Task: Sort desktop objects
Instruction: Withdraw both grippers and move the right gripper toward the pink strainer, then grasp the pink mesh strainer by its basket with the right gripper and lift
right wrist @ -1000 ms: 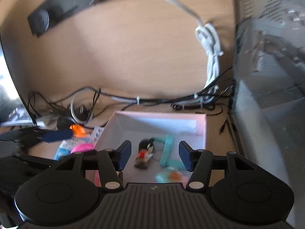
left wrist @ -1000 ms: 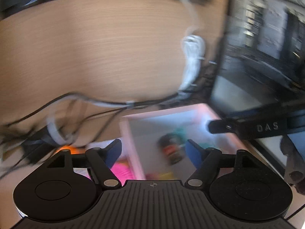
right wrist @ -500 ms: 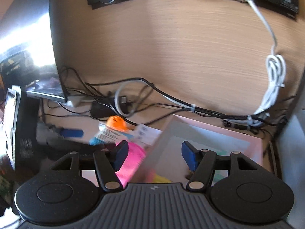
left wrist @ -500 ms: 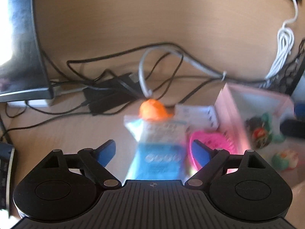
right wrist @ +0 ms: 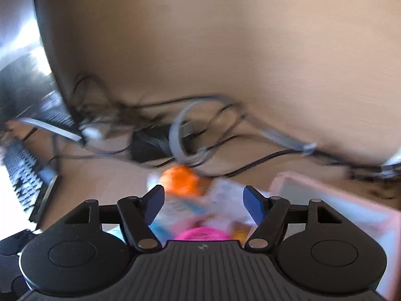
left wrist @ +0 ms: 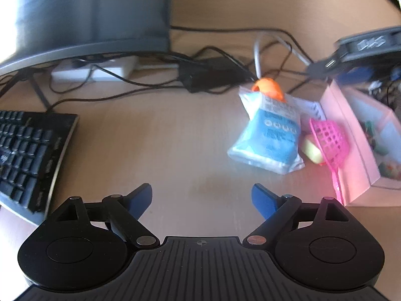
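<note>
Two grippers: both are hanging over a wooden desk (left wrist: 155,135), each empty.
Left gripper (left wrist: 201,198): its jaws are standing wide, having just been opening, with only bare desk between them.
Right gripper (right wrist: 203,202): its jaws are partly spread and have just been opening further; nothing is pressing against the pads.
Pouch: a blue and white pouch (left wrist: 269,135) with an orange cap (left wrist: 268,89) is lying just ahead of the right gripper, blurred there, so probably below the jaws.
Neighbours: a pink mesh scoop (left wrist: 329,140) and a yellow piece (left wrist: 312,150) are sitting just beside the pouch, against a pink box (left wrist: 348,155) already holding small toys.
Surroundings: dark cables (left wrist: 225,60), a keyboard (left wrist: 27,155) and a monitor (left wrist: 82,12) are crowding the desk.
Risk: closing on the soft pouch could be catching the scoop too, or snagging a cable behind the cap.
</note>
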Action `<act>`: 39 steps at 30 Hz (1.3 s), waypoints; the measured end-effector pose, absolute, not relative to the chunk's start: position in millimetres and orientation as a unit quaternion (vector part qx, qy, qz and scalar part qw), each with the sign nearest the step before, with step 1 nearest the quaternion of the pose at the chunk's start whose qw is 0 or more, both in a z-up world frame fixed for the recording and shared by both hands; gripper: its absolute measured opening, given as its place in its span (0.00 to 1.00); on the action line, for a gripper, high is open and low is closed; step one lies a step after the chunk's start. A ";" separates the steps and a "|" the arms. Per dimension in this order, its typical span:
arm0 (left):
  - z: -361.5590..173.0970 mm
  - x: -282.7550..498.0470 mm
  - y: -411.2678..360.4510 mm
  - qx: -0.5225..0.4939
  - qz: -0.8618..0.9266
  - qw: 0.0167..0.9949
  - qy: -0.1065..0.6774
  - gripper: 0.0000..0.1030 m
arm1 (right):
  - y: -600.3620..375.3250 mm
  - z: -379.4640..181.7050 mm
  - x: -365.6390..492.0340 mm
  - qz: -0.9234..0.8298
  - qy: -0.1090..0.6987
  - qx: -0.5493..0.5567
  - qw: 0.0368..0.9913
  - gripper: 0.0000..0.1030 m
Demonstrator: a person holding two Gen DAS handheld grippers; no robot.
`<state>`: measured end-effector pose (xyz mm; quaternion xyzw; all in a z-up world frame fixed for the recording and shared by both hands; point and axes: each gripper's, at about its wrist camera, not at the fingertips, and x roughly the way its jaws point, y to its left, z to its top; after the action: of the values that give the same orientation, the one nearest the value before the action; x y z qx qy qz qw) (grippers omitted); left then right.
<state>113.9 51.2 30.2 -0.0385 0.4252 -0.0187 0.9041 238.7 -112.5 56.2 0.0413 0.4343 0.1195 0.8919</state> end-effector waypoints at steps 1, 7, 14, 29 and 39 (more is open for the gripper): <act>34.0 110.4 53.1 -0.045 -0.023 0.906 0.419 0.90 | -105.9 50.6 243.6 0.126 0.446 0.048 0.885 0.73; 37.4 99.0 38.3 -0.024 -0.090 0.907 0.411 0.93 | -68.6 13.8 254.6 0.123 0.487 0.041 0.864 0.75; 31.5 69.7 13.4 0.035 -0.130 0.904 0.406 0.94 | -40.2 0.1 236.2 0.177 0.500 0.026 0.848 0.62; 27.1 45.3 19.1 0.036 -0.141 0.895 0.422 0.95 | -61.7 50.0 165.7 0.135 0.409 -0.058 0.901 0.71; 26.4 41.8 35.0 0.034 -0.123 0.899 0.419 0.96 | -72.4 25.4 183.6 0.109 0.451 -0.036 0.885 0.65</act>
<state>41.8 35.0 26.4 0.0344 0.4186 -0.1229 0.8991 183.6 -72.4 25.4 -0.0364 0.4512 0.1089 0.8850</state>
